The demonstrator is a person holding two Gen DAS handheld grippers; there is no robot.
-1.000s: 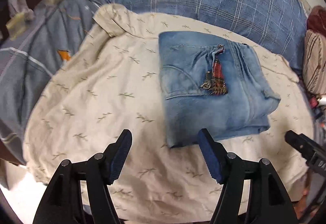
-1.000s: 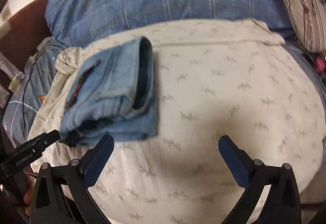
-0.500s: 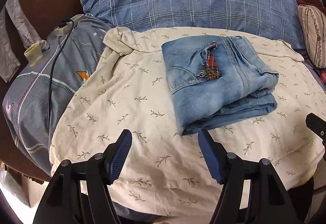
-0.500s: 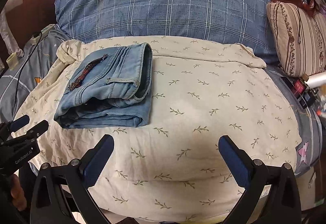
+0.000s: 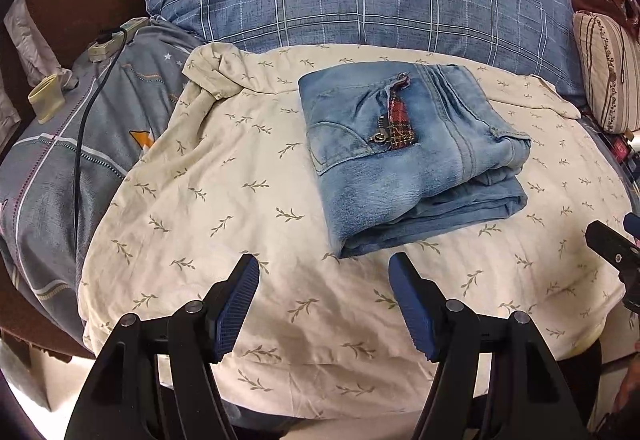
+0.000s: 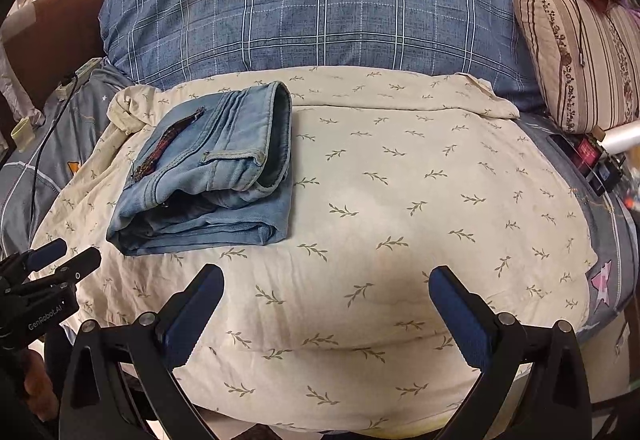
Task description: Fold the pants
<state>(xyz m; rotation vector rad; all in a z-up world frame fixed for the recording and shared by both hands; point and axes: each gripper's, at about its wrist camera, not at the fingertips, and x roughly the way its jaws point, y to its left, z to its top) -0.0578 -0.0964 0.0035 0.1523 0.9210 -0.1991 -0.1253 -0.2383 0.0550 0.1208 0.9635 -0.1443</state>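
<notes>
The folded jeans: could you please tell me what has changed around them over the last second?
Both hand-held grippers drew back from the jeans: the left hand-held gripper and the right hand-held gripper now show more of the bed. Nothing was gripped or released. The jeans stayed folded on the leaf-print cover, and both jaws stayed open.

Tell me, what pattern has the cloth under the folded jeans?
Cream with small olive leaf sprigs; the right wrist view shows it best.

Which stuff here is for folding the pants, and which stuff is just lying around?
For the job:
- folded blue jeans
- left gripper, open
- right gripper, open

Just lying around:
- blue plaid pillow
- striped cushion
- black cable
- leaf-print cream sheet, under the jeans
</notes>
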